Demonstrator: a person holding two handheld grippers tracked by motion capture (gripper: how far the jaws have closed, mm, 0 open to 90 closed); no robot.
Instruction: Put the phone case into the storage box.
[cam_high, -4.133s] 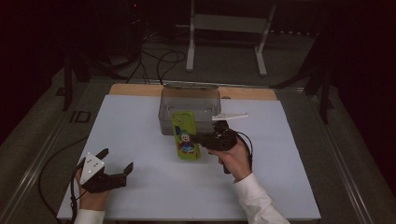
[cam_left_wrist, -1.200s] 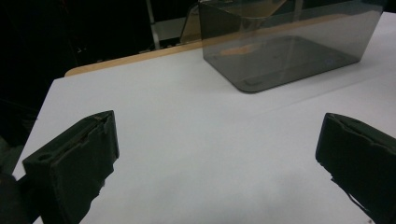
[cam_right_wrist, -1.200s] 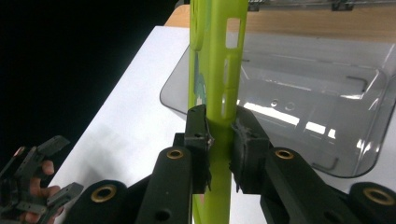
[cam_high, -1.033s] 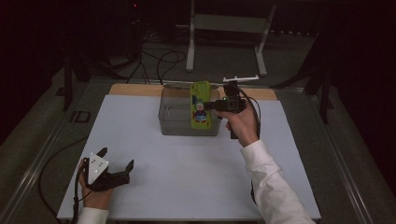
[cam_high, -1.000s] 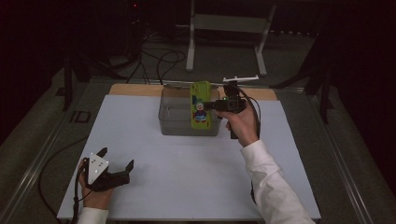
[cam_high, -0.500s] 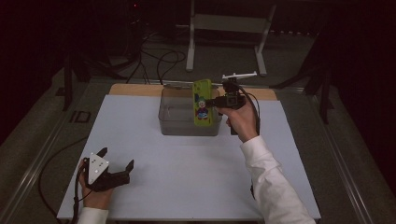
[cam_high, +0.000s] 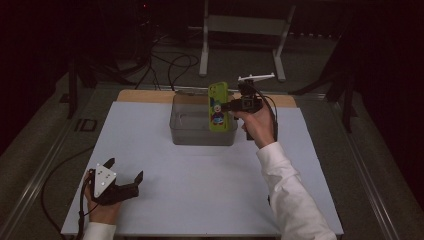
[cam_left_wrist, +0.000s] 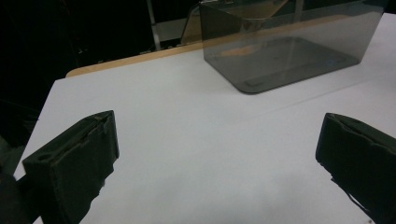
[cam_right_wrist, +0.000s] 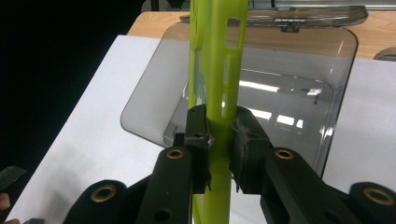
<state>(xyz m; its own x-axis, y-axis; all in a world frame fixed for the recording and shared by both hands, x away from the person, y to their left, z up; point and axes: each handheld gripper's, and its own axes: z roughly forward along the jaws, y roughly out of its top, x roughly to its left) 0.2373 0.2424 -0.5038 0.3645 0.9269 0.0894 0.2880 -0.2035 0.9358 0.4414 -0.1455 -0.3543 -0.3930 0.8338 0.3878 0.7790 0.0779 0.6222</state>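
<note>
Right hand-held gripper poised to drop case into bin

High view: right hand-held gripper (cam_high: 231, 105) clamps the green phone case (cam_high: 218, 106) upright over the clear bin (cam_high: 202, 135), centre frame. Left gripper view: left hand-held gripper (cam_left_wrist: 217, 158) idles, jaws apart, on the bench (cam_left_wrist: 187, 116). Right gripper view: pads (cam_right_wrist: 198, 140) pinch the case's edge (ready for lowering, likely).

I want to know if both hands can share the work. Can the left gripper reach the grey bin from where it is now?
Probably yes. The left gripper sits low on the table with open jaws, and bare white surface lies between it and the grey bin. Only the right gripper, holding the green phone case above the bin, could crowd it.
</note>
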